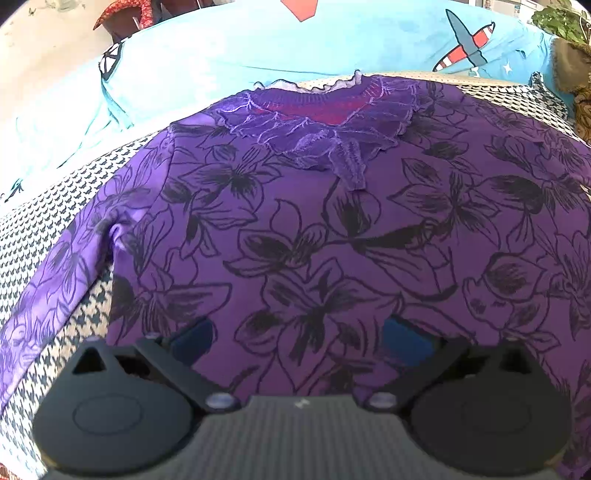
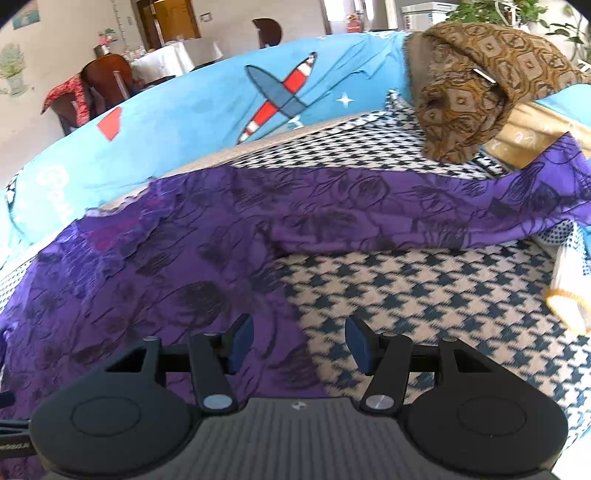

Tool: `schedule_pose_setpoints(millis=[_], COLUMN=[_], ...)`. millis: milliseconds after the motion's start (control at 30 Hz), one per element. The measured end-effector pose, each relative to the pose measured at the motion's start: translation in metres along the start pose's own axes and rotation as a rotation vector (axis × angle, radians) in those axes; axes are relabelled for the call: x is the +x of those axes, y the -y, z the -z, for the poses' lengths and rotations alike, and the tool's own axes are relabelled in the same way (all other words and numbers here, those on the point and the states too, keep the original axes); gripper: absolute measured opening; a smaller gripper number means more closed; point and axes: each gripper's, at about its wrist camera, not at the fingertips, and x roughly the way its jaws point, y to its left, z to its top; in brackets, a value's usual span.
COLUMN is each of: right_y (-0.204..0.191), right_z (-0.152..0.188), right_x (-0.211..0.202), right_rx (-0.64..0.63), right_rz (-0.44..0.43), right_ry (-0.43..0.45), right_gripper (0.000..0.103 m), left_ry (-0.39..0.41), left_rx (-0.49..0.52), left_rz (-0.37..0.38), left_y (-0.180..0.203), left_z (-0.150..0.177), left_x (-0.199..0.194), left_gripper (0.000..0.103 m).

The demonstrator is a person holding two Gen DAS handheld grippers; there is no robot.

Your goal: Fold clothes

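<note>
A purple top with black flower outlines (image 1: pixel 332 229) lies spread flat on a houndstooth cover (image 1: pixel 48 229), its lace collar (image 1: pixel 317 122) at the far side. My left gripper (image 1: pixel 299 341) hovers over the top's body, open, with nothing between its blue pads (image 1: pixel 192 339). In the right wrist view the same purple top (image 2: pixel 147 266) fills the left, and one sleeve (image 2: pixel 443 214) stretches off to the right. My right gripper (image 2: pixel 301 345) stands open over the top's side edge, the left pad (image 2: pixel 242 343) above purple cloth and the right one above the houndstooth cover (image 2: pixel 443 295).
A blue blanket with an airplane print (image 2: pixel 221 110) lies behind the cover. A brown patterned bundle (image 2: pixel 472 92) sits at the far right, touching the sleeve's end. Chairs and a white-clothed table (image 2: pixel 173 55) stand further back. A leafy plant (image 1: pixel 561 22) shows at the top right.
</note>
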Motion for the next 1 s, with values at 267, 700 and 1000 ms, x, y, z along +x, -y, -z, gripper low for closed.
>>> schedule_pose_setpoints(millis=[267, 700, 1000], right_y=[0.03, 0.107, 0.159], right_z=[-0.015, -0.028, -0.029], right_x=[0.011, 0.003, -0.018], right_rx=[0.101, 0.299, 0.472], right_rz=[0.091, 0.282, 0.351], right_ry=[0.021, 0.166, 0.273], right_gripper=[0.055, 0.055, 0.055], left_ry=[-0.021, -0.012, -0.014], left_rx=[-0.059, -0.097, -0.105], left_rz=[0.024, 0.042, 0.054], left_y=[-0.016, -0.029, -0.029], left_z=[-0.017, -0.013, -0.012], left_x=[0.014, 0.019, 0.024], left_gripper=[0.103, 0.103, 0.103])
